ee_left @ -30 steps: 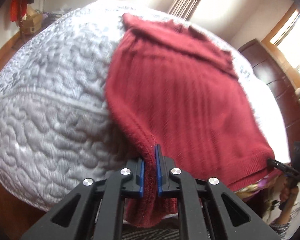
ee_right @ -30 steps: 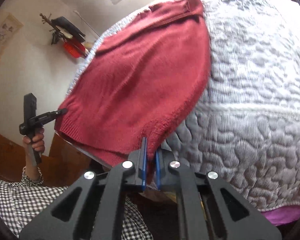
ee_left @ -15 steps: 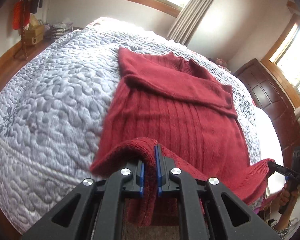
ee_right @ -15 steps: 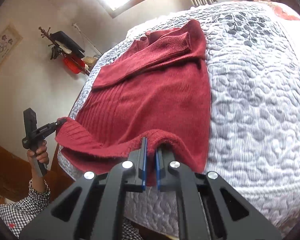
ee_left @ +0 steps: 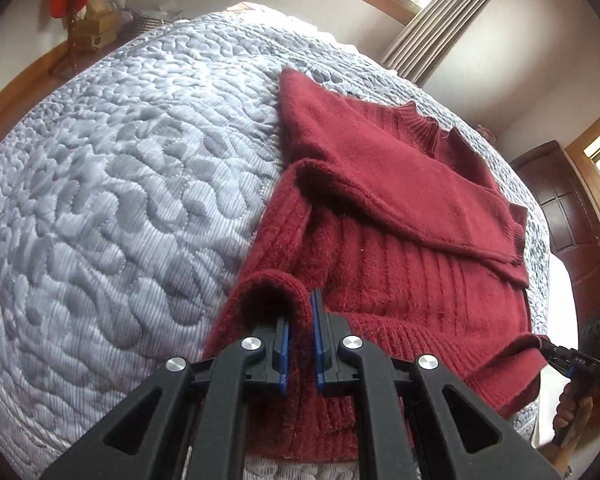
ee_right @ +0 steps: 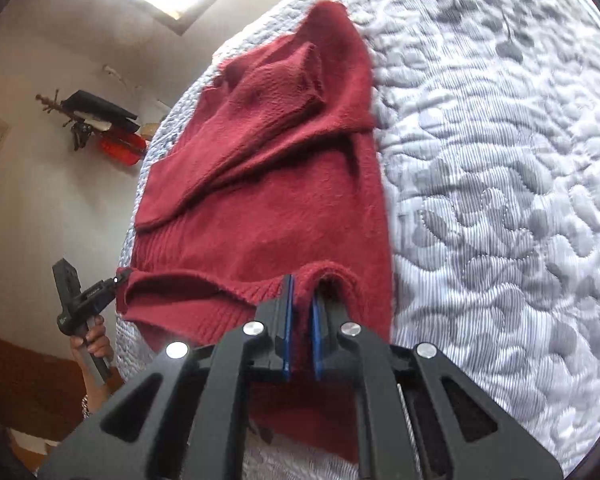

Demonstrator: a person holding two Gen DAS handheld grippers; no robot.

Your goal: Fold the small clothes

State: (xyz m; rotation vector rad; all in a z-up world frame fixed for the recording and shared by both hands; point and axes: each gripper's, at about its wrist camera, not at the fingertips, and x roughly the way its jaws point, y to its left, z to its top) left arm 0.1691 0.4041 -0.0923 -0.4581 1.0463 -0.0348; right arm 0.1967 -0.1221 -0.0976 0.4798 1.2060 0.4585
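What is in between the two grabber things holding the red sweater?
Only the red sweater: its ribbed bottom hem runs lifted from the left gripper across to the right gripper. Both wrist views show it; nothing else sits between them.

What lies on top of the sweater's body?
A folded sleeve lies across the sweater near the collar. Both grippers, left and right, lift the hem over it. The quilt beneath is covered.

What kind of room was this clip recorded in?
Most likely a bedroom in a home: the red sweater lies on a bed with a quilted grey bedspread, beside a curtained window and a dark wooden cabinet.
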